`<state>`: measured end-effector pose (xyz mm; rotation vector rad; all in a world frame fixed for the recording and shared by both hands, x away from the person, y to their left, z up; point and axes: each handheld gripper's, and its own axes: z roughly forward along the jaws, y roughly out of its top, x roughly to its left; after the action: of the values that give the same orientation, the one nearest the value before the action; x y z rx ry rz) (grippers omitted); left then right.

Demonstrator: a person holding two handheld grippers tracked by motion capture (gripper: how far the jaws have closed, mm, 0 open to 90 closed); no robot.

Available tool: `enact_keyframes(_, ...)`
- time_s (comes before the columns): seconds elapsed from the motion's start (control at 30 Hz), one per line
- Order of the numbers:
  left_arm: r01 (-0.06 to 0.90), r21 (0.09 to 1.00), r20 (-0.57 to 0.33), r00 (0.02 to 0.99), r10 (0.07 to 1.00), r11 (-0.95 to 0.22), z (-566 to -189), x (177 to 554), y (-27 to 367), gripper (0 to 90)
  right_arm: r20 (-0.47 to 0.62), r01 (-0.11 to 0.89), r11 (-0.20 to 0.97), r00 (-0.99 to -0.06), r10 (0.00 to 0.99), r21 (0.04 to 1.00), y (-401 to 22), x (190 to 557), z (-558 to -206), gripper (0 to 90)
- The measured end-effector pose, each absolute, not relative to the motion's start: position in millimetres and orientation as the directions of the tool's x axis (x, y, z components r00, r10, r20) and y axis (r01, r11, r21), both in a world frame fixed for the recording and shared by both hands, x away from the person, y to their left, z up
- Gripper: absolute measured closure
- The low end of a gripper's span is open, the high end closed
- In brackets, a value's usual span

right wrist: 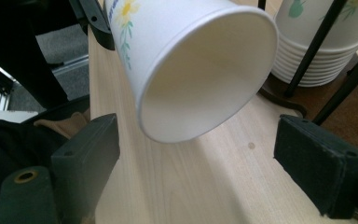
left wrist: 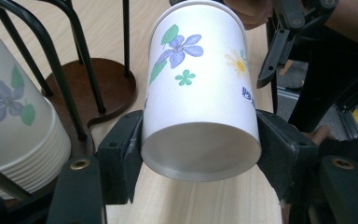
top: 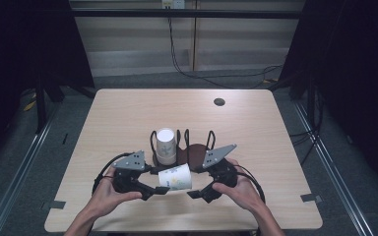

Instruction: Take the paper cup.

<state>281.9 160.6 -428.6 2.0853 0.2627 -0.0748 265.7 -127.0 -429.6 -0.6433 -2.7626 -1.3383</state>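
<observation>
At the lower centre of the high view, a white flower-printed paper cup (top: 175, 177) is clamped by its base in the left gripper's (top: 160, 190) fingers, lying tilted above the pale wooden surface (top: 256, 128), with the right gripper's (top: 193, 194) fingers spread wide around its mouth, while a stack of matching paper cups (top: 166, 146) in a black wire rack (top: 183, 141) stands just behind.

In the left gripper view the cup (left wrist: 200, 98) hides the pads of the left gripper (left wrist: 200, 154) where they press its base, and its rim is cut off by the top edge. The stack (left wrist: 14, 121) runs off the left edge. In the right gripper view the cup's base is cut off at the top, as is the stack (right wrist: 326, 42). In the high view the cup's print (top: 177, 183) is too small to read, and the rack (top: 197, 150) is partly hidden behind the right gripper (top: 197, 192).
</observation>
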Motion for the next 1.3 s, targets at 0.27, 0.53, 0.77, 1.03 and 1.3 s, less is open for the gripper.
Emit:
enact_keyframes(0.27,0.214,0.864,-0.163,0.975,0.150,-0.455,-430.1,282.0,161.4,36.6,0.206,0.362,0.470,-0.913,0.351,0.805,-133.8,266.5,-432.1,13.9)
enact_keyframes(0.53,0.202,0.880,-0.154,0.977,0.145,-0.431,-429.3,280.7,161.2,36.5,0.225,0.362,0.410,-0.911,0.345,0.838,-135.3,266.8,-431.2,14.8)
enact_keyframes(0.77,0.199,0.884,-0.154,0.978,0.138,-0.424,-429.1,279.9,160.5,36.5,0.232,0.362,0.396,-0.911,0.341,0.844,-131.6,265.8,-430.8,17.4)
enact_keyframes(1.03,0.176,0.891,-0.147,0.984,0.101,-0.419,-425.8,275.0,156.6,36.5,0.259,0.357,0.364,-0.921,0.291,0.860,-131.2,264.9,-429.3,17.2)
enact_keyframes(1.3,0.176,0.895,-0.155,0.984,0.084,-0.410,-425.4,274.3,155.6,36.5,0.298,0.376,0.342,-0.918,0.260,0.861,-131.3,265.7,-430.6,15.9)
